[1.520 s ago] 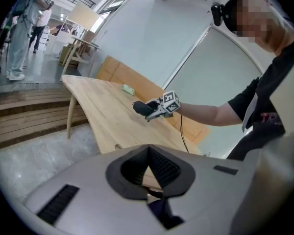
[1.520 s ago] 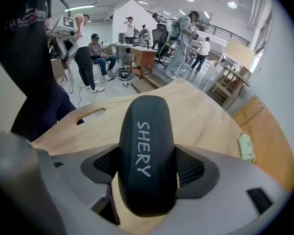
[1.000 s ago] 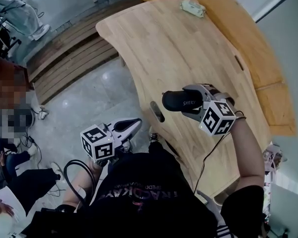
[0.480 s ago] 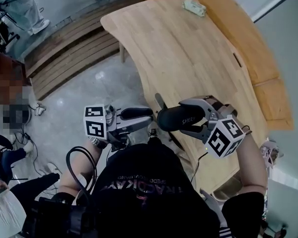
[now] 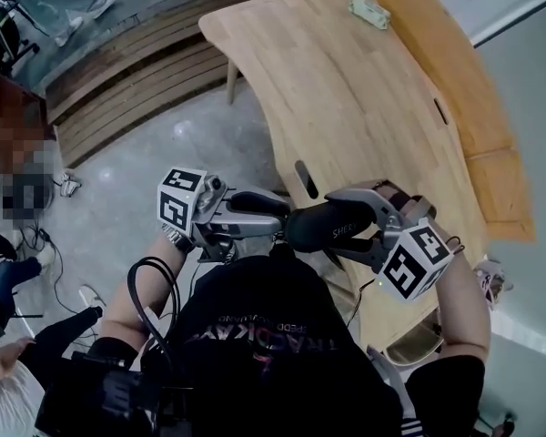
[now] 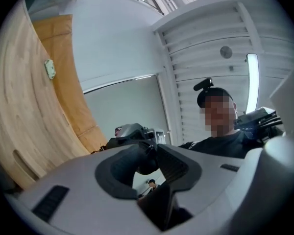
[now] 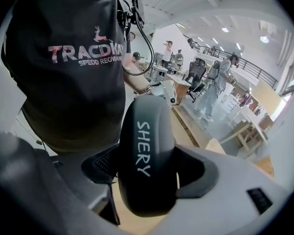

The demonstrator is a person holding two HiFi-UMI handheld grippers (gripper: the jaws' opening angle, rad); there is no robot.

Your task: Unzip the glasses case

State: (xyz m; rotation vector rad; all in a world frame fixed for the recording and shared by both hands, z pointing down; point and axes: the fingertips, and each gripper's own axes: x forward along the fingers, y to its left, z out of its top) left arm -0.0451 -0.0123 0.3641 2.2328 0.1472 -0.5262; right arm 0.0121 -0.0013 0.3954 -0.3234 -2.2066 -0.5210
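Claws, two: right claw [image 5: 344,224] clamps the one glasses case [image 7: 146,141]; left claw [image 5: 271,215], jaws apart and just opening, flanks its end.

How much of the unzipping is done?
Done: the glasses case is up off the table, clamped in the right gripper. In hand: the left gripper is at the case's end; its jaws have just been opening, with the case's tip between them but not pinched. Left: catching the zipper pull and dragging it round. No open seam shows, so the unzipping itself hasn't begun.
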